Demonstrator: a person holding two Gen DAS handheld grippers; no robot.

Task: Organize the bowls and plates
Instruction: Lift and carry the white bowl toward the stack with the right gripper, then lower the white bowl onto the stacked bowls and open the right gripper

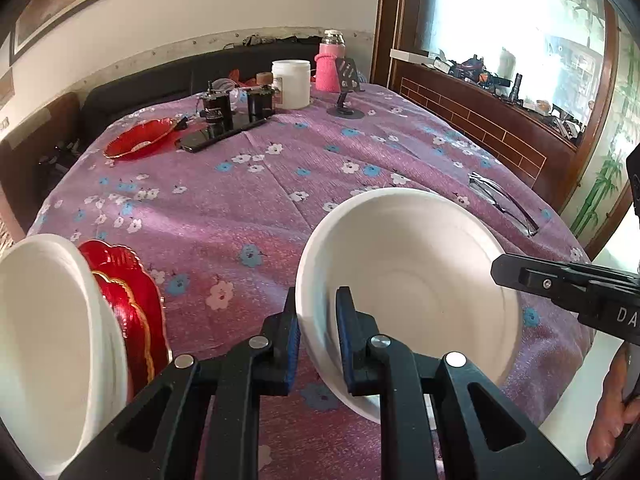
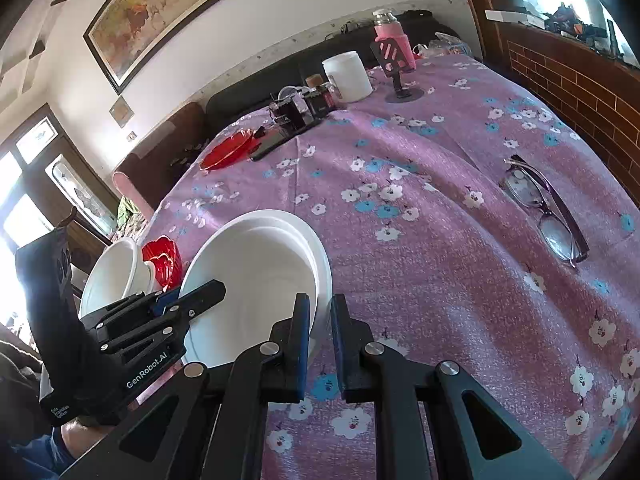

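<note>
A white bowl (image 1: 408,280) is held tilted over the purple floral tablecloth (image 1: 280,200). My left gripper (image 1: 316,320) is shut on its near rim, one blue pad inside and one outside. In the right wrist view the same white bowl (image 2: 256,280) shows nested rims, and my right gripper (image 2: 322,332) is shut on its right edge. The right gripper (image 1: 500,272) reaches in over the bowl's far side; the left gripper (image 2: 196,294) grips the opposite side. Another white bowl (image 1: 52,340) stands at the left beside a stack of red plates (image 1: 132,308). One more red plate (image 1: 140,142) lies far back.
Eyeglasses (image 2: 548,216) lie on the cloth to the right. At the back stand a white jar (image 1: 291,84), a pink bottle (image 1: 330,68), a phone stand (image 1: 346,92), dark small devices and a black phone (image 1: 216,136). A wood-framed window ledge runs along the right.
</note>
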